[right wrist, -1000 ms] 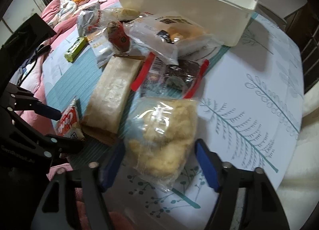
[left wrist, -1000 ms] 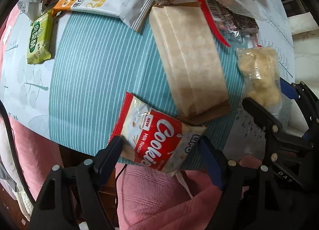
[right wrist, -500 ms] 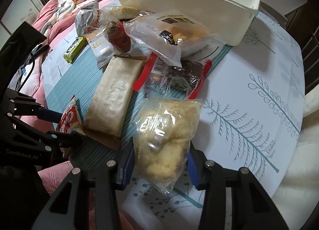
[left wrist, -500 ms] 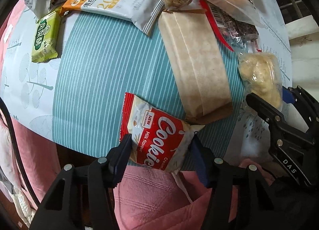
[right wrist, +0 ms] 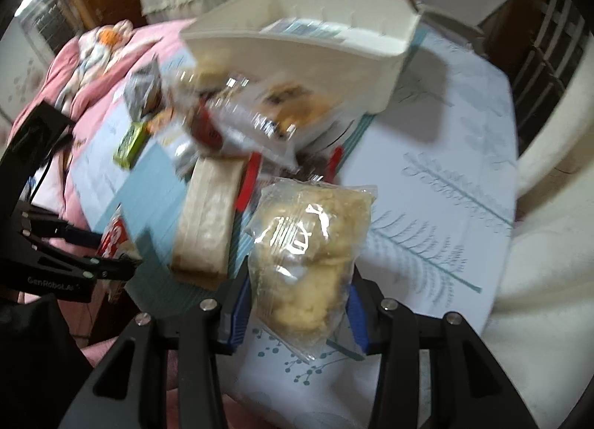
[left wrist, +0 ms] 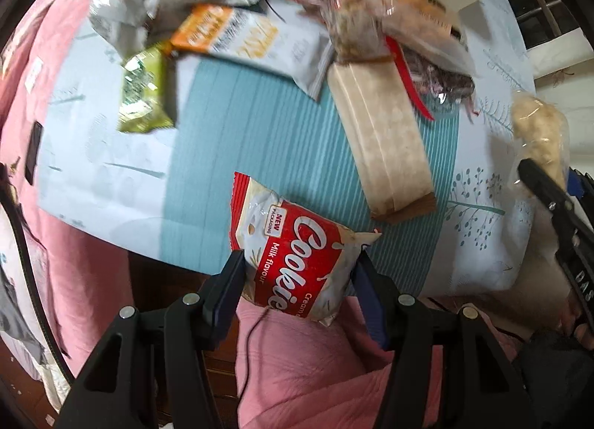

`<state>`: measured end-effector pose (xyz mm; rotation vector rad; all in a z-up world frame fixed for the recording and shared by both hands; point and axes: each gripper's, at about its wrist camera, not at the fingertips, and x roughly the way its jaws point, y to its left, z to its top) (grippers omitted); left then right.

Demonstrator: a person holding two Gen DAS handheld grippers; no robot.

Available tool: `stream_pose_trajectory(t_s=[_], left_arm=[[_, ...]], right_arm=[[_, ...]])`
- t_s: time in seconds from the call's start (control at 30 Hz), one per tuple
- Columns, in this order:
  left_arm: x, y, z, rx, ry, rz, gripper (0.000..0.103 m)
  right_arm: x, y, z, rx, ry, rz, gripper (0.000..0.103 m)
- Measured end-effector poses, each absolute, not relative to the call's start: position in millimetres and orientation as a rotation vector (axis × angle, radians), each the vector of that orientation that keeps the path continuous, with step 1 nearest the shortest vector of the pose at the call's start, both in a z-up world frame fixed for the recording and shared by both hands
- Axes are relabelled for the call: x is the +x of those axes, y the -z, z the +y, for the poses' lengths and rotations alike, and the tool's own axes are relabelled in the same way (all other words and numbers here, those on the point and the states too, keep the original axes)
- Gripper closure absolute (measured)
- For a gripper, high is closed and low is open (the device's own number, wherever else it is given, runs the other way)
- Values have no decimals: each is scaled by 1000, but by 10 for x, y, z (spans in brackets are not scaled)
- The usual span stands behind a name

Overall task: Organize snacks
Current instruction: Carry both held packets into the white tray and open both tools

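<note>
My left gripper (left wrist: 297,276) is shut on a red and white cookie packet (left wrist: 293,243), held just above the table's near edge. My right gripper (right wrist: 297,302) is shut on a clear bag of pale yellow snacks (right wrist: 312,243), lifted off the cloth; that bag (left wrist: 538,135) also shows at the right of the left wrist view. A long beige packet (left wrist: 382,146) lies on the teal striped cloth (left wrist: 241,139). Beyond it lie a green packet (left wrist: 144,94), an orange and white packet (left wrist: 252,35) and several clear bags. A white bin (right wrist: 315,57) stands at the table's far side.
The pile of bags (right wrist: 256,113) crowds the space in front of the white bin. A leaf-print tablecloth (right wrist: 445,176) covers the table's right part. Pink bedding (left wrist: 315,366) lies below the table's near edge. A dark phone (left wrist: 33,154) rests at the far left.
Both grippers closed on their packets and lifted them off the table. Both views have pulled back, and the white bin's inside now shows in the right wrist view.
</note>
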<state>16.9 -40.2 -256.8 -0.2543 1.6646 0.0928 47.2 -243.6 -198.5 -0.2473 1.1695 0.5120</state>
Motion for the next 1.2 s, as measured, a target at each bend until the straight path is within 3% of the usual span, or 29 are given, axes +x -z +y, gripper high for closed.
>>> stream_pose_trajectory(t_s=[0.87,1.2], left_arm=[[1395,455,195,-5,18,1304,47],[1968,209,426,-38,131,1143,47]], right_arm=[[1237,722,-2206,-63,-288,807,59],[1496,615,-1854,-32,-278,761,59]])
